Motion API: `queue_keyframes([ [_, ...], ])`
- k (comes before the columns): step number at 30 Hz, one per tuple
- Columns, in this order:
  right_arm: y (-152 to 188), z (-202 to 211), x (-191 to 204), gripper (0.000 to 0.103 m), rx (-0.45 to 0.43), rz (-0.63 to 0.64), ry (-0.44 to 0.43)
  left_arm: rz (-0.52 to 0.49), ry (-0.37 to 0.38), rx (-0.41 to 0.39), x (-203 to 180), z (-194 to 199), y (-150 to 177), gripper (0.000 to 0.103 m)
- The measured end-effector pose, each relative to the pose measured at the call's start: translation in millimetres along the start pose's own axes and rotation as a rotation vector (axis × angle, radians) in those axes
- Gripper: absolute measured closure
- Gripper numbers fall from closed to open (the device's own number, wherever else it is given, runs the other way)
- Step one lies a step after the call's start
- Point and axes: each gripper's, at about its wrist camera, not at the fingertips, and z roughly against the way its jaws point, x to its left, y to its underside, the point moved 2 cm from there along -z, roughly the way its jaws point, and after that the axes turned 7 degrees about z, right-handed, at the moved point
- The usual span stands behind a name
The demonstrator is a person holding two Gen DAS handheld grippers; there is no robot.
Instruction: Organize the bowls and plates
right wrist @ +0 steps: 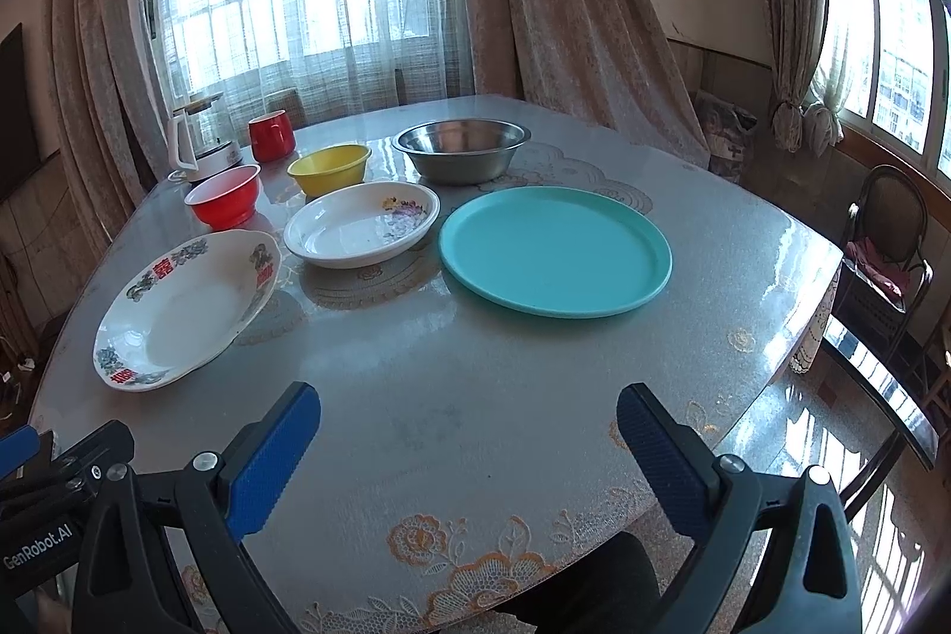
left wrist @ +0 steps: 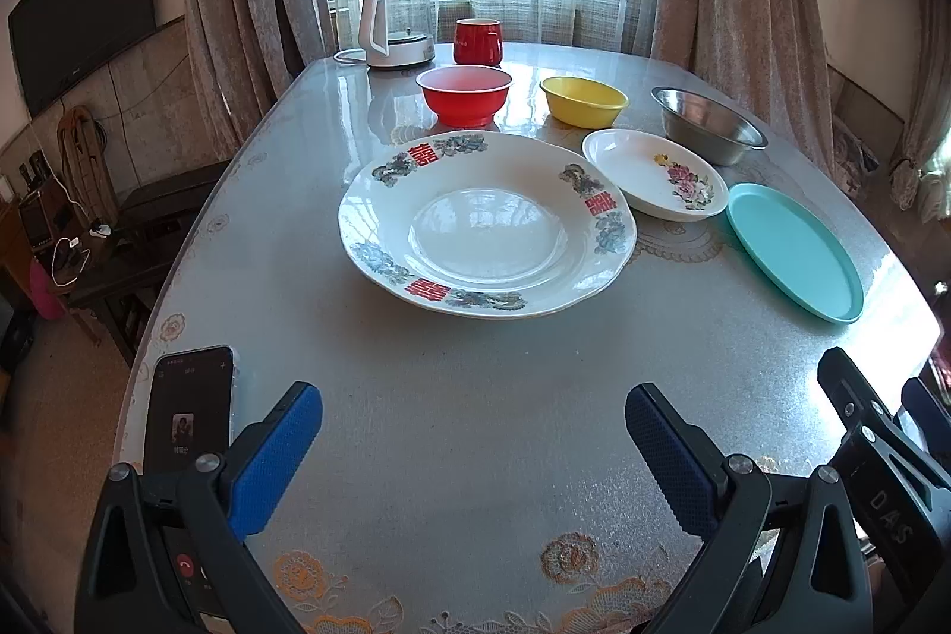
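Observation:
A large white patterned plate (left wrist: 487,233) (right wrist: 184,307) lies mid-table. Beside it to the right are a small white floral plate (left wrist: 654,173) (right wrist: 362,224) and a teal plate (left wrist: 793,251) (right wrist: 556,248). Behind them stand a red bowl (left wrist: 465,94) (right wrist: 224,196), a yellow bowl (left wrist: 583,100) (right wrist: 328,169) and a steel bowl (left wrist: 707,123) (right wrist: 460,150). My left gripper (left wrist: 472,426) is open and empty above the near table edge. My right gripper (right wrist: 466,426) is open and empty, near the front edge, short of the teal plate.
A phone (left wrist: 190,432) lies at the table's near left corner. A white kettle (left wrist: 395,28) and a red mug (left wrist: 477,41) stand at the far edge. A chair (right wrist: 885,254) stands right of the table (right wrist: 475,384). Curtains hang behind.

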Motion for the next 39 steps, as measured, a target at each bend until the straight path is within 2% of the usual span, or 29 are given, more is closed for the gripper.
queue_keyframes([
  [22,-1.5,-1.6,1.1,0.001,0.003,0.003,0.0,-0.004,0.004,0.01,0.2,-2.5,-0.2,0.0],
  [33,-8.5,-1.3,-0.1,0.001,-0.023,0.008,-0.011,0.002,0.007,0.012,3.1,-5.2,-8.1,0.0],
  [36,-13.0,-3.7,0.8,0.001,-0.03,0.015,-0.03,0.002,0.024,0.023,4.7,-8.4,-12.8,0.0],
  [39,-19.1,-8.7,4.5,0.001,-0.038,0.039,-0.079,0.02,0.1,0.034,8.3,-11.6,-19.0,0.0],
])
